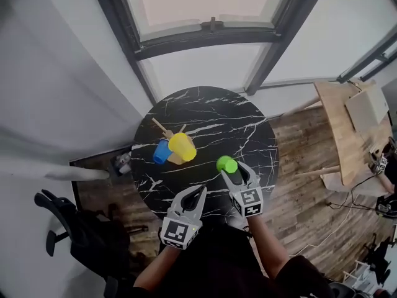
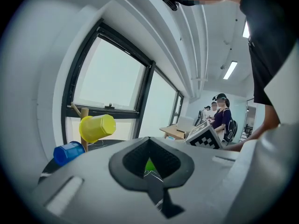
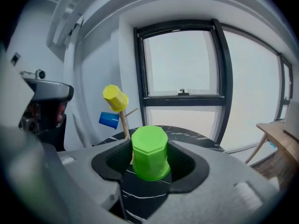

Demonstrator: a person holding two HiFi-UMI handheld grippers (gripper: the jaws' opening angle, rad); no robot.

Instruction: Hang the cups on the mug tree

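Note:
A wooden mug tree (image 1: 164, 129) stands on the left of a round black marble table (image 1: 211, 113). A yellow cup (image 1: 182, 146) and a blue cup (image 1: 162, 151) hang on it. My right gripper (image 1: 239, 170) is shut on a green cup (image 1: 227, 164), held above the table's near side, right of the tree. In the right gripper view the green cup (image 3: 150, 152) sits bottom-up between the jaws, with the tree (image 3: 124, 125) and the yellow cup (image 3: 115, 97) beyond at the left. My left gripper (image 1: 200, 192) is shut with nothing in it, near the table's front edge. It faces the yellow cup (image 2: 97, 128) and the blue cup (image 2: 68, 153).
A large window rises behind the table. A black office chair (image 1: 68, 228) stands at the lower left. A wooden desk (image 1: 347, 123) is at the right over wood flooring. Several people (image 2: 220, 115) stand far off in the left gripper view.

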